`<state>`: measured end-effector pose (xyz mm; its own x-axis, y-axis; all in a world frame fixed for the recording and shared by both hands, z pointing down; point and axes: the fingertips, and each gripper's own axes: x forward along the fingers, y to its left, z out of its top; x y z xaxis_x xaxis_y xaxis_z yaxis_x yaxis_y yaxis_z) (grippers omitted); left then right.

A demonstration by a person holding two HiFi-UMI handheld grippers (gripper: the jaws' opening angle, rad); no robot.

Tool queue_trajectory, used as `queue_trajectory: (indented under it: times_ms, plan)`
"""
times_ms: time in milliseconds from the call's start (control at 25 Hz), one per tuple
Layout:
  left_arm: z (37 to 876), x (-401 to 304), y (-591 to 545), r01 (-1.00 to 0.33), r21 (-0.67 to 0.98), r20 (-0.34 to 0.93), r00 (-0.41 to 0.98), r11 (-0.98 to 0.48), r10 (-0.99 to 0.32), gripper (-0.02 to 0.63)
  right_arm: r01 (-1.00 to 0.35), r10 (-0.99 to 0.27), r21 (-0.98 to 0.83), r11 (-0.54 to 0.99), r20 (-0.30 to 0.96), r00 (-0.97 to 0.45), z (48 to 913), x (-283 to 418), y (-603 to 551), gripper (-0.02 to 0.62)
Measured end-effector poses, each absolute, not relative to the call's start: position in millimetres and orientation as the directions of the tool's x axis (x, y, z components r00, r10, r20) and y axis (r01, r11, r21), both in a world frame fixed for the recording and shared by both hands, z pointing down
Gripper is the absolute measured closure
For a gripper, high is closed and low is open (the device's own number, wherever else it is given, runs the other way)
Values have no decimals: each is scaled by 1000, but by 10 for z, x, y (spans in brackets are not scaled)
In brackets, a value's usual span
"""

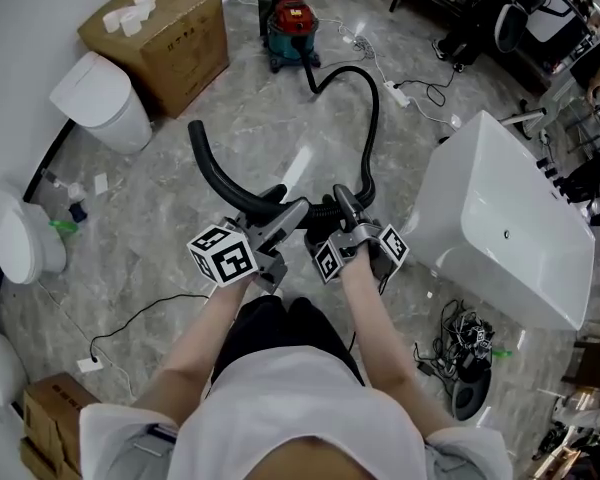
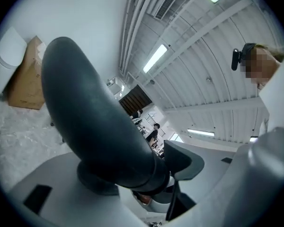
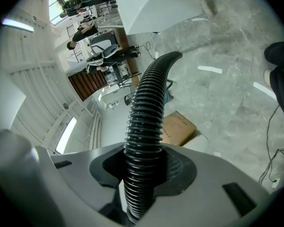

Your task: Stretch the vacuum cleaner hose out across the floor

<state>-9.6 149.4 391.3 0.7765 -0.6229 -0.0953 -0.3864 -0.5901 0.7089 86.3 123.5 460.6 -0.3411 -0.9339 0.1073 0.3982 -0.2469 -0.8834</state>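
Vacuum cleaner hose [image 1: 375,133], in head view, is running from the red-topped vacuum cleaner [image 1: 292,28] at the far end of the grey floor [image 1: 180,198]. It's arcing up off the floor & coming down to both grippers in front of the person. L gripper [image 1: 280,213] is clamping the hose's smooth curved end tube [image 1: 212,168], which is sticking out leftward & curling up past the jaws. R gripper [image 1: 348,208], just beside the L one, is gripping the hose right where the arc is coming down. White bathtub [image 1: 510,228] is sitting to the right, cardboard box [image 1: 170,38] at far left.

L gripper view: the smooth tube is lying across the gap btwn the jaws & filling most of the frame. Its cuff [image 2: 158,176] is sitting btwn the two pads, w/ the pads touching the tube on either side, so the jaws are closed on it. The tube is leading off up-left beyond the jaw tips.

R gripper view: ribbed part [image 3: 144,122] is passing straight btwn the jaws, w/ both dark pads pressing its sides, so the jaws are closed on it. The hose is carrying on past the tips & bending rightward at its top, w/ floor behind.
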Motion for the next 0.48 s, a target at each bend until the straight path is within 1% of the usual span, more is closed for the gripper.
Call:
queue_trajectory:
  times_ms: [80, 240, 480]
  plan:
    - [3886, -62, 1492, -356, 722, -104, 792, -594, -601, 335, 408, -934, -880, -245, 101, -343, 4607, 877, 1243, 442]
    - [3841, 22, 1564, -304, 727, -93, 845, -616, -526, 390, 414, -931, -878, -241, 89, -353, 4606, 899, 1260, 443]
    - [3826, 50, 1572, -323, 699, -65, 859, -638, -507, 413, 467, -908, -836, -289, 84, -411, 4756, 832, 1311, 442]
